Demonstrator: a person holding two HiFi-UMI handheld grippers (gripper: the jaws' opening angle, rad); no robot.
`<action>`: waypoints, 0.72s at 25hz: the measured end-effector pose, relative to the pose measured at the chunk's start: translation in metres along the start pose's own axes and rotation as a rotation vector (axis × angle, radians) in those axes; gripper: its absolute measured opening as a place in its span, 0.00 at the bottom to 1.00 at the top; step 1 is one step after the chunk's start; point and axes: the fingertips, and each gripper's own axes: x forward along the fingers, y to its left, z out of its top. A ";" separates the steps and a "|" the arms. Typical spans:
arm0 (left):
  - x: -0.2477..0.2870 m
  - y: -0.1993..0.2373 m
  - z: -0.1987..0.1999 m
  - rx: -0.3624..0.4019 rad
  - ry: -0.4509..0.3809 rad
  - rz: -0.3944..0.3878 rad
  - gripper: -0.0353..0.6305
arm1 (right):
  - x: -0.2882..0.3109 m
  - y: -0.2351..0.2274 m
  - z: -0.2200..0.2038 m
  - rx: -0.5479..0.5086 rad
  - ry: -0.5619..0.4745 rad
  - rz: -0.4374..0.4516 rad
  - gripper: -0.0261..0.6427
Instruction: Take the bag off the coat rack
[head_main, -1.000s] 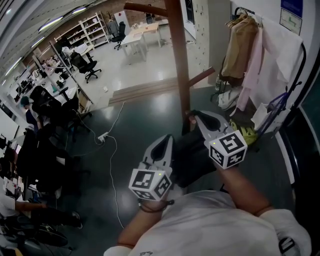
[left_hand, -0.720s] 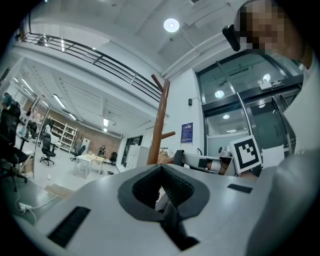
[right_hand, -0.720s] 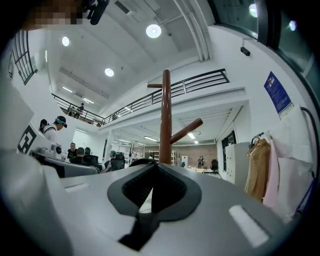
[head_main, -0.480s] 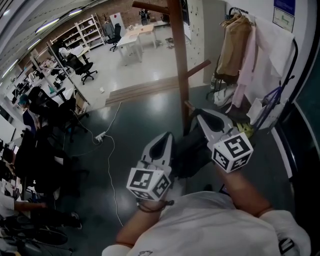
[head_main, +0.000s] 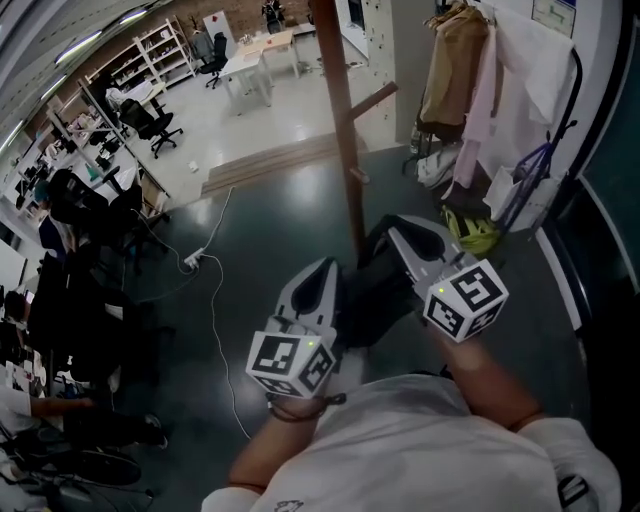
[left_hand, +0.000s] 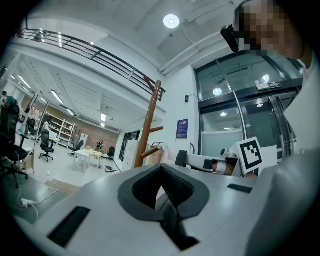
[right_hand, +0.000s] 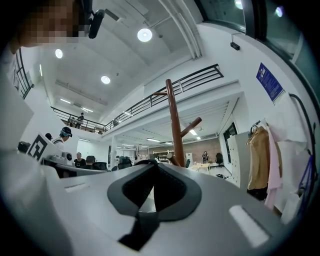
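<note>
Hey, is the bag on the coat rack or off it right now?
Off, it seems: the bag hangs at the right gripper, clear of the bare low peg on the rack.

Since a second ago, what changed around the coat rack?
The right hand-held gripper has drawn back from the coat rack. Its tip was at the low peg and now sits clear of it. The black bag came away with it, apparently by a strap in its shut jaws. Unchanged: the left hand-held gripper is shut, empty, and alongside the bag.
</note>
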 end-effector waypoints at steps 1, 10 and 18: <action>-0.002 -0.005 -0.002 0.001 0.004 0.005 0.06 | -0.006 0.000 0.000 0.004 0.003 0.004 0.07; -0.023 -0.067 -0.013 0.018 0.006 0.073 0.06 | -0.076 0.007 0.001 -0.001 0.015 0.046 0.07; -0.049 -0.141 -0.026 0.033 -0.007 0.119 0.06 | -0.149 0.020 -0.006 0.009 0.062 0.112 0.07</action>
